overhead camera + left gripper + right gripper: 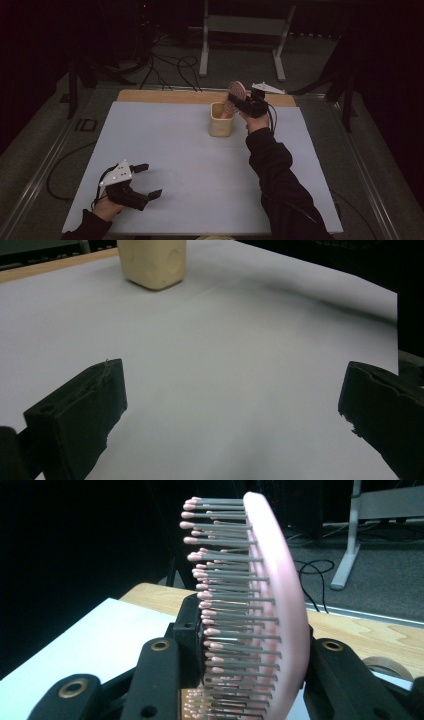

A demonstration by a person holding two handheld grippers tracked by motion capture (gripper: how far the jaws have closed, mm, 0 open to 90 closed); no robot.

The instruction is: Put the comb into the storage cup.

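At the near left the left gripper (147, 180) is held over the sheet (190, 165), jaws wide apart. Far right, the brush (235, 92) is clamped in the right gripper (239, 103), its lower end inside the cup (220, 125).

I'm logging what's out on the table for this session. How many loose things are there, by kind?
Hairbrush: 1, pink, clamped in the right tool over the cup.
Cup: 1, cream, standing on the white sheet.
Total: 2
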